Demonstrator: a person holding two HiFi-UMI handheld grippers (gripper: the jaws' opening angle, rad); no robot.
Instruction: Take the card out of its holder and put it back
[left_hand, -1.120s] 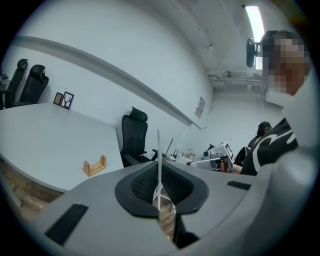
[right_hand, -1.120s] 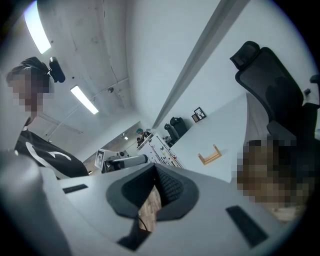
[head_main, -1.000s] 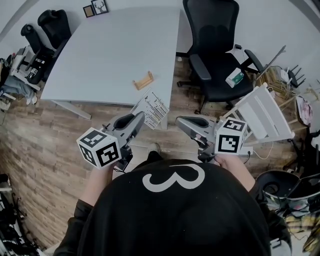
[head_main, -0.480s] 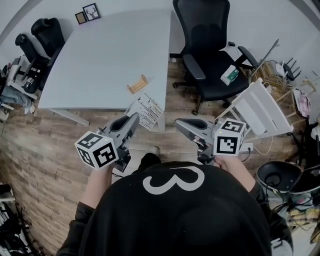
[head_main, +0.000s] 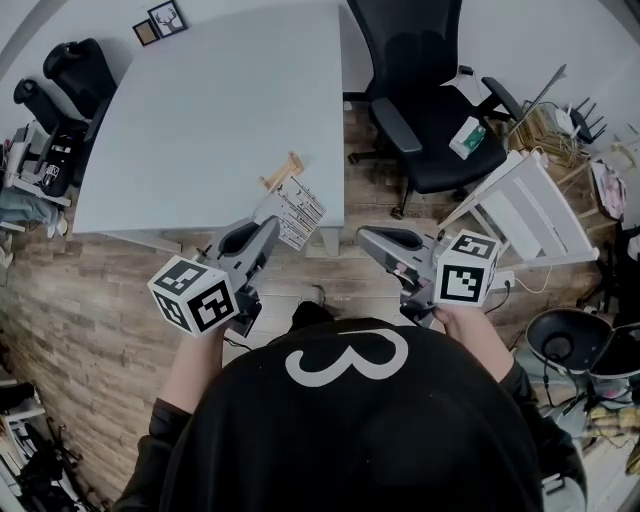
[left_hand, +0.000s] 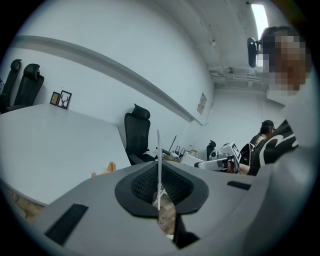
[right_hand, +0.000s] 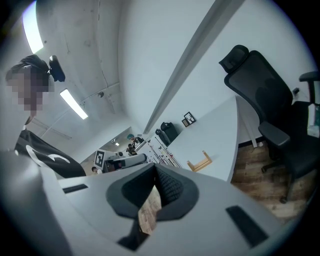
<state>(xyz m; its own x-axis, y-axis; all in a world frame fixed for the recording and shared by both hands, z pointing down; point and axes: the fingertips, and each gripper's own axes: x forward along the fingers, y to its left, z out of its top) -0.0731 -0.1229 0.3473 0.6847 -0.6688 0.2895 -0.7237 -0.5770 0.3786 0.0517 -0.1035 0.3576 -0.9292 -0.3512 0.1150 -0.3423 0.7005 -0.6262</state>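
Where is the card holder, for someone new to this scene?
On the large pale grey table, look near the edge closest to the person, toward the corner by the black chair. The card holder is a small light wooden rack, alone on that side; the framed pictures stand at the far corner.

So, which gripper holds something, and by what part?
The left gripper clamps the card by its near edge, jaws shut on it. The right gripper holds nothing.
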